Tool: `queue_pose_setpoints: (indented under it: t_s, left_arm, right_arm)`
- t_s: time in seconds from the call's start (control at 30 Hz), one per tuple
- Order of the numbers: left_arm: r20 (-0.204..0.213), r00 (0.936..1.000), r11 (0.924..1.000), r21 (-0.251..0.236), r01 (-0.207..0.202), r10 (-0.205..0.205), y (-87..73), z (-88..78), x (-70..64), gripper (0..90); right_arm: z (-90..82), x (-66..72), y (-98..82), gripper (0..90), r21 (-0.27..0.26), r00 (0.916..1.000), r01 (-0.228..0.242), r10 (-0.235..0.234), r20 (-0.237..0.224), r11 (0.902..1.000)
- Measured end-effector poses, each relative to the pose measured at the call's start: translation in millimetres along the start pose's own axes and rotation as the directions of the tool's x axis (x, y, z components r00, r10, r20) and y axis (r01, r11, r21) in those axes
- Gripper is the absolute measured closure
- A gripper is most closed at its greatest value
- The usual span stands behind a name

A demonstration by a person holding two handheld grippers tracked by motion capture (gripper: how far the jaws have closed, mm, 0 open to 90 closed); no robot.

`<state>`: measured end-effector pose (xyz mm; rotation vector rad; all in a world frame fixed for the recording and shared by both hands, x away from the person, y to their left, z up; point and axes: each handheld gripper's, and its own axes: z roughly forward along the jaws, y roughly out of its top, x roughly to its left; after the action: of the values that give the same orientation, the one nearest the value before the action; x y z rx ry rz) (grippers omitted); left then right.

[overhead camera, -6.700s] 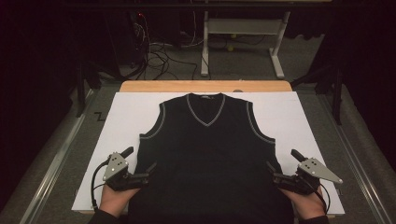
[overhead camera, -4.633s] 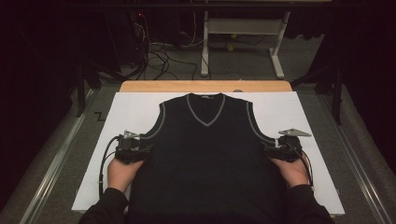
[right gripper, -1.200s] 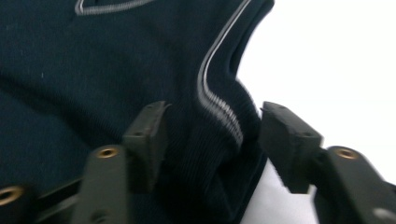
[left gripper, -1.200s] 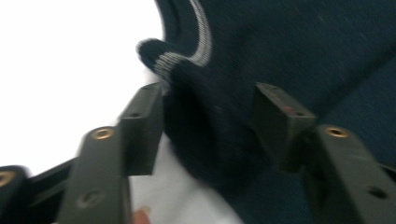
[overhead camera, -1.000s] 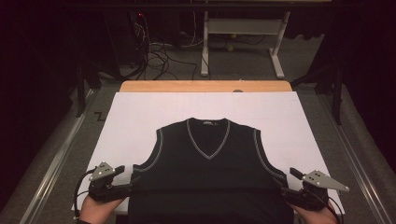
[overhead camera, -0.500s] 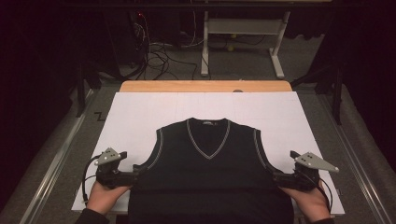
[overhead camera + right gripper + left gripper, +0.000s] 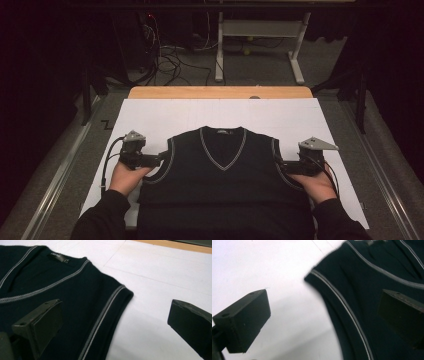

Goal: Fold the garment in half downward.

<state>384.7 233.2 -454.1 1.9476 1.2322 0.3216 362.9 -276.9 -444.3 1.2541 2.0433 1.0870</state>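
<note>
One dark sleeveless vest (image 7: 222, 185) with grey trim lies flat on the white surface (image 7: 300, 117), collar away from the person. Two tongs flank it at the armholes: the left tongs (image 7: 162, 156) and the right tongs (image 7: 278, 162), both having just spread wide, released, each straddling a trimmed armhole edge without pinching it.

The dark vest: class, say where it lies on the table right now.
In the high view the dark vest lies flat on the white sheet, at the table's near middle, between the left gripper and right gripper at its armholes.
</note>
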Motion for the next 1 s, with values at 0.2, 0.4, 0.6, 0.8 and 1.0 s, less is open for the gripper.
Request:
queue_pose_setpoints:
  t_s: [0.2, 0.4, 0.6, 0.8, 1.0]
  left_arm:
    - [-0.002, 0.9989, 0.9969, 0.062, 0.047, -0.047, 23.8, 28.9, 3.4, 0.8]
    - [-0.035, 0.9939, 0.9833, 0.147, 0.108, -0.104, 32.5, 52.4, 5.1, 10.9]
    - [-0.1, 0.9901, 0.9818, 0.152, 0.113, -0.098, 32.2, 60.6, -0.1, 27.9]
    - [-0.067, 0.9964, 0.983, 0.172, 0.063, -0.052, 33.1, 64.7, -14.8, 59.0]
    - [-0.022, 0.9947, 0.9795, 0.173, 0.103, -0.101, 34.7, 63.1, -12.7, 70.8]
  right_arm:
    - [30.6, -6.5, 14.7, 1.7, 0.067, 0.9993, -0.033, 0.032, 0.017, 0.9972]
    - [58.5, -14.2, 22.1, 19.0, 0.154, 0.9962, -0.071, 0.062, 0.061, 0.9856]
    - [74.4, -15.8, 24.3, 29.8, 0.237, 0.9951, -0.079, 0.062, 0.077, 0.9684]
    - [81.4, -2.8, 27.9, 64.6, 0.227, 0.9975, -0.053, 0.041, 0.058, 0.9723]
    - [80.5, 2.5, 30.4, 78.1, 0.245, 0.999, -0.033, 0.025, 0.037, 0.9689]
